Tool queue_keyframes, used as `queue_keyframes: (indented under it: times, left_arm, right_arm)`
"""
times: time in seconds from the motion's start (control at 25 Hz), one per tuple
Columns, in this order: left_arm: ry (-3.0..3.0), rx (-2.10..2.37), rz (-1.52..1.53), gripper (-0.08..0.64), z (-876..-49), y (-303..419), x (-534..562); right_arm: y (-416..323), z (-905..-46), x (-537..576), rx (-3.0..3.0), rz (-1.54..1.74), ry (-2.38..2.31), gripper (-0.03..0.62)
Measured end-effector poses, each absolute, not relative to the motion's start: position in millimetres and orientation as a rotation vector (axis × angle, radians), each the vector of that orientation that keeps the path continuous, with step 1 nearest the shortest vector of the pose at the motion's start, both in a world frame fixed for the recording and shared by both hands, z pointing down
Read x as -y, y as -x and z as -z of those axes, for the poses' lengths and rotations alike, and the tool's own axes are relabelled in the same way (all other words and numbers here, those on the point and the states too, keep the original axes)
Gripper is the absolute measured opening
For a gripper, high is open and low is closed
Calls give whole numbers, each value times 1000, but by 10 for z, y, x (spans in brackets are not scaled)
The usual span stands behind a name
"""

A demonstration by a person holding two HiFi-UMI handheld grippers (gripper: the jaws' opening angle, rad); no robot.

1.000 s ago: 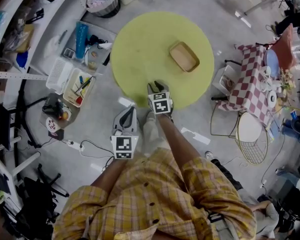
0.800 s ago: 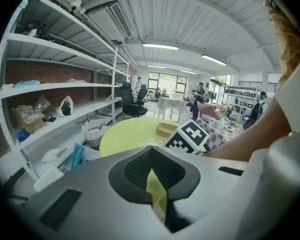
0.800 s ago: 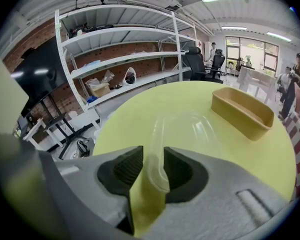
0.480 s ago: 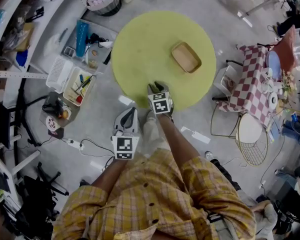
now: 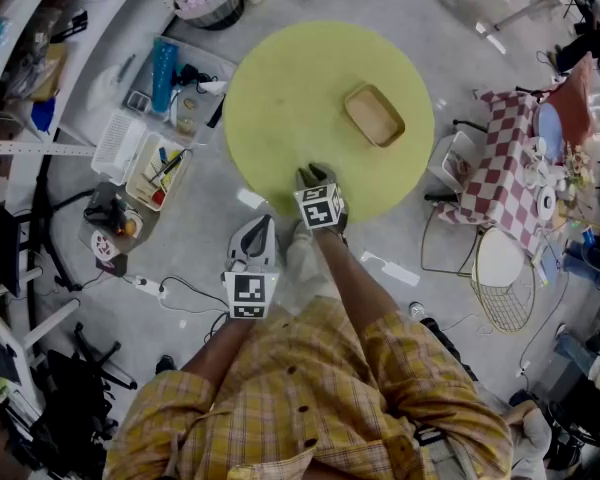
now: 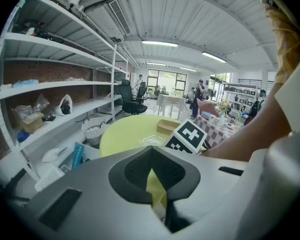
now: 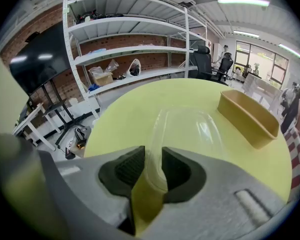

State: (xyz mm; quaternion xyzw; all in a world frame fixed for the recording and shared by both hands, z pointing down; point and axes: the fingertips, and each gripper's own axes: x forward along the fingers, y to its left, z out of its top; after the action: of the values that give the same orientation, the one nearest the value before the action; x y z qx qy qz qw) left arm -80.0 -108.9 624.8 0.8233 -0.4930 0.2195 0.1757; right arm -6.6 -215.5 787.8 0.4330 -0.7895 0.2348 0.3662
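Little has shifted: my right gripper (image 7: 152, 159) keeps its jaws pinching the clear lid (image 7: 187, 129) over the tabletop (image 7: 135, 109) ahead, while my left gripper (image 6: 151, 151) holds its jaws pressed together, empty.

Rim of clear lid (image 7: 187, 126) hidden within right gripper (image 7: 153, 159); shelf clutter (image 7: 102, 76) indistinct.

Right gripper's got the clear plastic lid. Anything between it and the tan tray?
Nothing visible. Only bare yellow tabletop lies between the clear plastic lid, clamped by its near rim in the right gripper, and the tan tray.
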Motion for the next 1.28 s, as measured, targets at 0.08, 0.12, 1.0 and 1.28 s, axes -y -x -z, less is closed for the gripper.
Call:
queue_keyframes:
  times: [0.08, 0.12, 1.0, 1.28]
  left_arm:
    - [-2336, 1399, -620, 3, -6242, 802, 1093]
    - [-2337, 1400, -620, 3, -6238, 806, 1094]
    - [-2363, 1403, -615, 3, -6133, 783, 1023]
    - [-2385, 1403, -607, 3, -6057, 735, 987]
  right_arm:
    - [54, -7873, 2159, 2021, -602, -1113, 89]
    - [51, -7870, 2161, 2020, -604, -1113, 63]
    - [-29, -7660, 2061, 2101, -668, -1163, 44]
    - [-66, -7484, 1955, 2141, -648, -1182, 44]
